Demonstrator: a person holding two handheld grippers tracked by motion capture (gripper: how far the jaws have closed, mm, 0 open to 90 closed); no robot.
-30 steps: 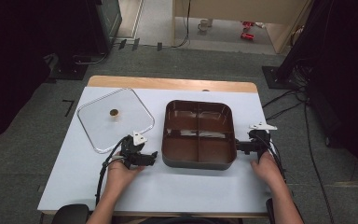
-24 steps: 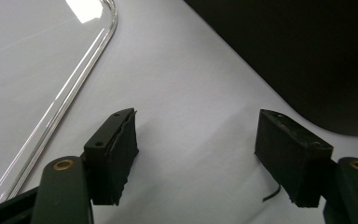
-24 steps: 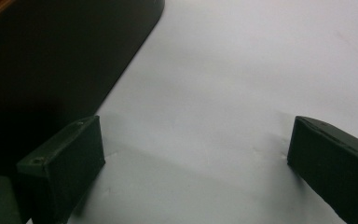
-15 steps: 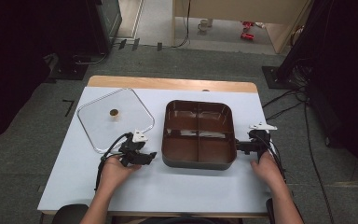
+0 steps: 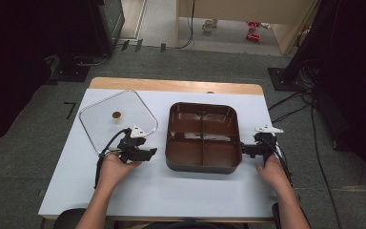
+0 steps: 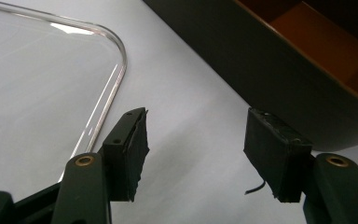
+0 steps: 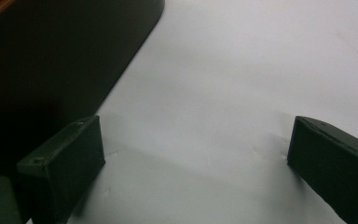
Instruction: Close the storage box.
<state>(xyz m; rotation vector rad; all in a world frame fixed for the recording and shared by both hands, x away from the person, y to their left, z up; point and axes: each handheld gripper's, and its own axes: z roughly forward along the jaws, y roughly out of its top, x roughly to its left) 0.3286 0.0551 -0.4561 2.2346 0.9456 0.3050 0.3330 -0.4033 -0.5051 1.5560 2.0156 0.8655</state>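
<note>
**A:** What has changed over the last second?

**B:** Very little. My left gripper (image 5: pixel 146 153) has drifted a touch leftward, away from the dark brown rectangular pot with the four-way divider (image 5: pixel 202 167). My right gripper (image 5: pixel 244 149) has kept its place at the pot's right wall. The pot itself has not moved.

**A:** How do the jaws stand?

**B:** Both pairs are spread wide and hold nothing. In the left gripper view my jaws sit over bare tabletop, between the pot's outer wall and the corner of the clear, rounded-square glass lid with the small brass knob (image 5: pixel 124 121). In the right gripper view one jaw is just beside the pot's dark wall.

**A:** Where is the pot, and how does it lie?

**B:** It sits flat on the white table (image 5: pixel 171 191), right of centre, open side up. It is close to square, and I judge its slightly longer axis runs left to right, from one gripper towards the other.

**A:** So how would you go on?

**B:** I read this as a two-handed grasp on the pot's short ends. I would bring the left gripper back to the wall, keeping it clear of the lid's edge. Then I would set both grippers at matching height and close them together, so the pot stays level.
</note>
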